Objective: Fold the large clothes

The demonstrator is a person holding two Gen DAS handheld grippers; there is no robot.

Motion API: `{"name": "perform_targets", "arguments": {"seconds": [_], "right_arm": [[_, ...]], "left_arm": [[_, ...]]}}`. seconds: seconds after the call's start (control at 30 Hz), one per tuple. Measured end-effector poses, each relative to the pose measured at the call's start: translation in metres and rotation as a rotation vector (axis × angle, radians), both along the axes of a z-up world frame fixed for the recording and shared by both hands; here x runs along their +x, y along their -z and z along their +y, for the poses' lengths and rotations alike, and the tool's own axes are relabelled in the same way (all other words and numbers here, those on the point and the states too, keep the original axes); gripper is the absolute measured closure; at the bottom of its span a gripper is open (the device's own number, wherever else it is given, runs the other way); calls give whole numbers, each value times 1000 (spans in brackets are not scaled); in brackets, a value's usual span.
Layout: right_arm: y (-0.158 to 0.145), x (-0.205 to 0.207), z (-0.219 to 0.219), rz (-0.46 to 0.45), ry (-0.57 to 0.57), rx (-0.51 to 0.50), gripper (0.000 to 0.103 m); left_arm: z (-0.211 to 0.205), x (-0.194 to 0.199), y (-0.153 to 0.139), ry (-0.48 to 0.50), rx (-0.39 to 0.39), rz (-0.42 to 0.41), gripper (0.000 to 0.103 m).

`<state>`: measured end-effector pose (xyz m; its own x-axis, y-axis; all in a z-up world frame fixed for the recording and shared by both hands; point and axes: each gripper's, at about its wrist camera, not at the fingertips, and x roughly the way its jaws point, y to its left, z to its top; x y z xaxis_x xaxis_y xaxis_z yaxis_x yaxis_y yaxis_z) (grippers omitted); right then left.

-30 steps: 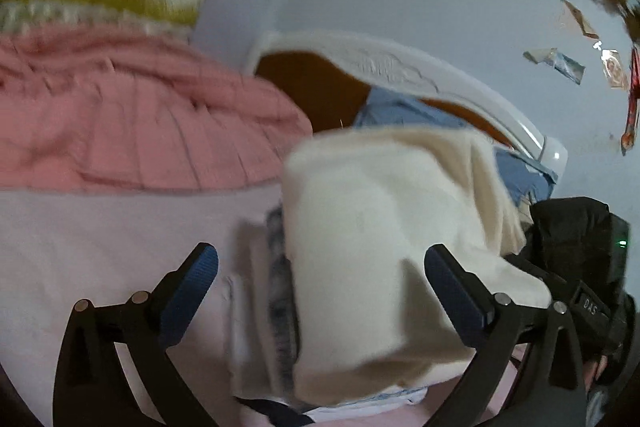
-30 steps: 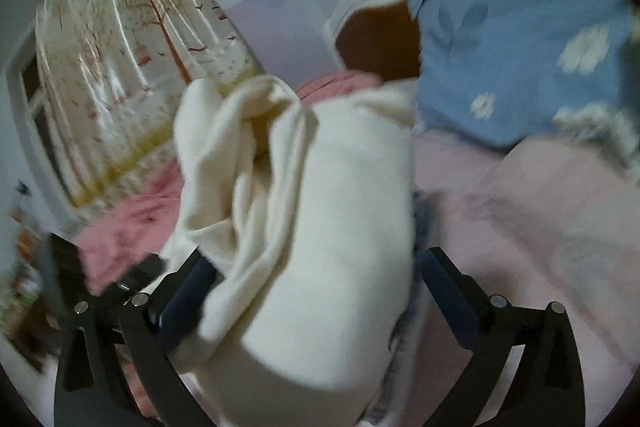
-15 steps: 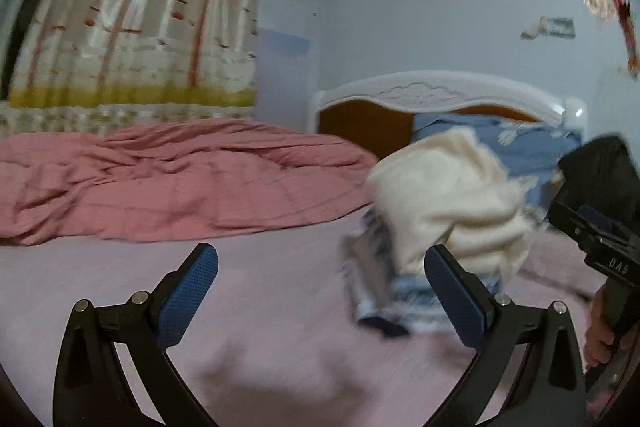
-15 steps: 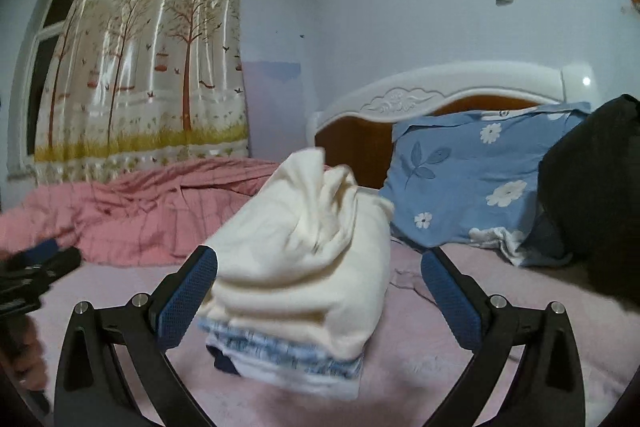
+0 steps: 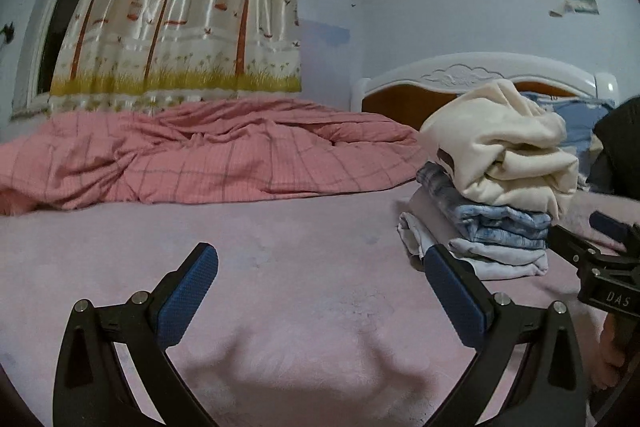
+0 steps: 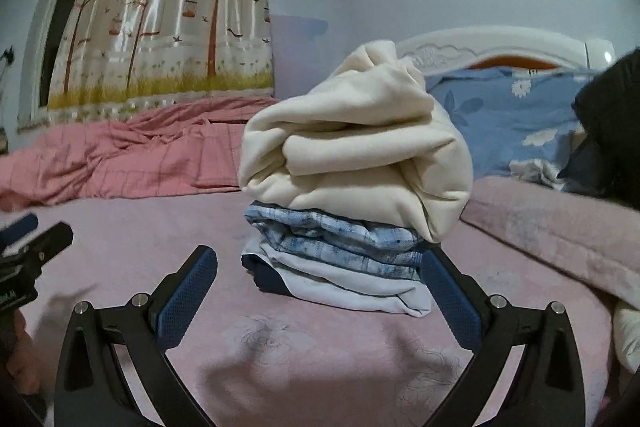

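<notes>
A folded cream garment (image 6: 360, 151) lies on top of a stack of folded clothes, over a blue-and-white one (image 6: 340, 239) and a pale one (image 6: 352, 287). The stack stands on the pink bedsheet (image 6: 320, 359). My right gripper (image 6: 318, 291) is open and empty, just in front of the stack. In the left wrist view the stack (image 5: 500, 187) is at the right. My left gripper (image 5: 320, 295) is open and empty over bare sheet, left of the stack. The right gripper also shows at that view's right edge (image 5: 600, 247).
A rumpled pink checked quilt (image 5: 200, 155) lies along the far side of the bed. A blue flowered pillow (image 6: 512, 119) leans on the white headboard (image 5: 480, 71). A dark garment (image 6: 612, 131) lies at the right. A tree-print curtain (image 5: 180, 7) hangs behind.
Both grippers have let go of the cream garment and pulled back from the stack. The garment now rests on top of the pile.
</notes>
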<state>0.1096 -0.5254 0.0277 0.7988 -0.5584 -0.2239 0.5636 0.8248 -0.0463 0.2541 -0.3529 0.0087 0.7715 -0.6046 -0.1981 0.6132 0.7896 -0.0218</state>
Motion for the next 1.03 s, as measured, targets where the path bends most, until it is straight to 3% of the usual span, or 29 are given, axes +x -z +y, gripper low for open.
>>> {"name": "perform_targets", "arguments": {"seconds": [0.27,0.57,1.03], "right_arm": [[0,-1,9,-5,-5,-68,0],[1,-7,-5,-24,12,10,0],[2,-8,-5,-14,13,6,0]], "left_arm": [[0,-12,-2,-3,21,-65,0],[4,-14,-4,-5,6,-75,0],[4,-18,-5,0,8,-84,0]]}}
